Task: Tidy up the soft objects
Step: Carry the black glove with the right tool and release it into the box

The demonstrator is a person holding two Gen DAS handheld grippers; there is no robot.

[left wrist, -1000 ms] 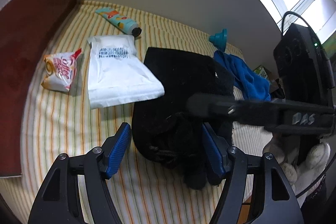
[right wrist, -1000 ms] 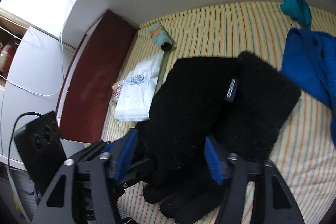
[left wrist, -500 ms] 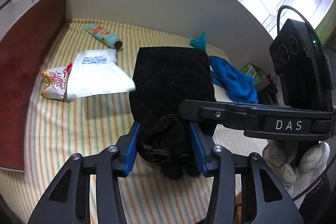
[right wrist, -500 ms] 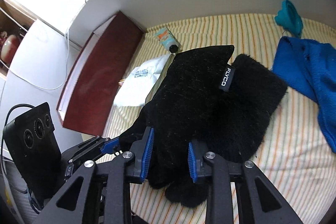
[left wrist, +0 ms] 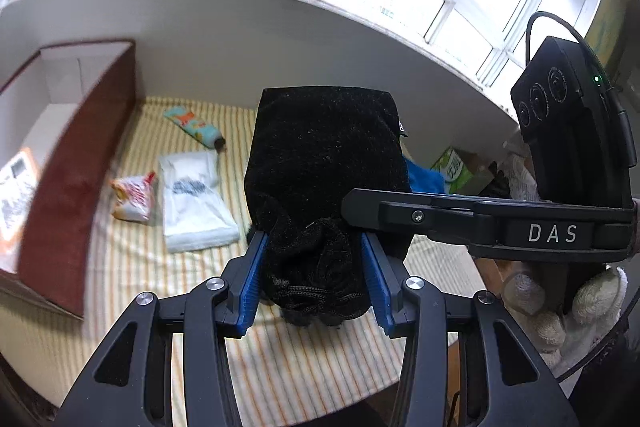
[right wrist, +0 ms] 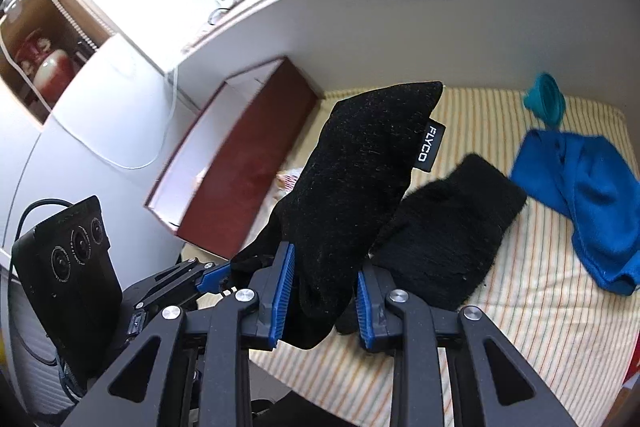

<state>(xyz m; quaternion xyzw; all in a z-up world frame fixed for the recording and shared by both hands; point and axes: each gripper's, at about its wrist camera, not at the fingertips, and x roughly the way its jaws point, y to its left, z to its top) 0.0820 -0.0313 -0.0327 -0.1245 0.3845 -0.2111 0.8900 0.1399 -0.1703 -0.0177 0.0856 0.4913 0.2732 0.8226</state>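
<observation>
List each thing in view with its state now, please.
Left hand-held gripper: shut on black pouch.
Right hand-held gripper: shut on black pouch.
Black pouch: lifted off the striped cloth.
Black fuzzy cloth: lying flat.
Blue towel: crumpled.
Red box: open.

Black drawstring pouch (right wrist: 360, 179) with a FLYCO tag, lifted and tilted; fuzzy black cloth (right wrist: 452, 239) and blue towel (right wrist: 580, 203) lie on the striped worktop (right wrist: 540, 327).

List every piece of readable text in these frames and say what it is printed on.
"FLYCO": white letters on the black tag sewn to the black pouch.
"DAS": on the right gripper body, seen from the left wrist view.
Too blurred to read: print on the white packet, snack packet, tube and green box.
</observation>
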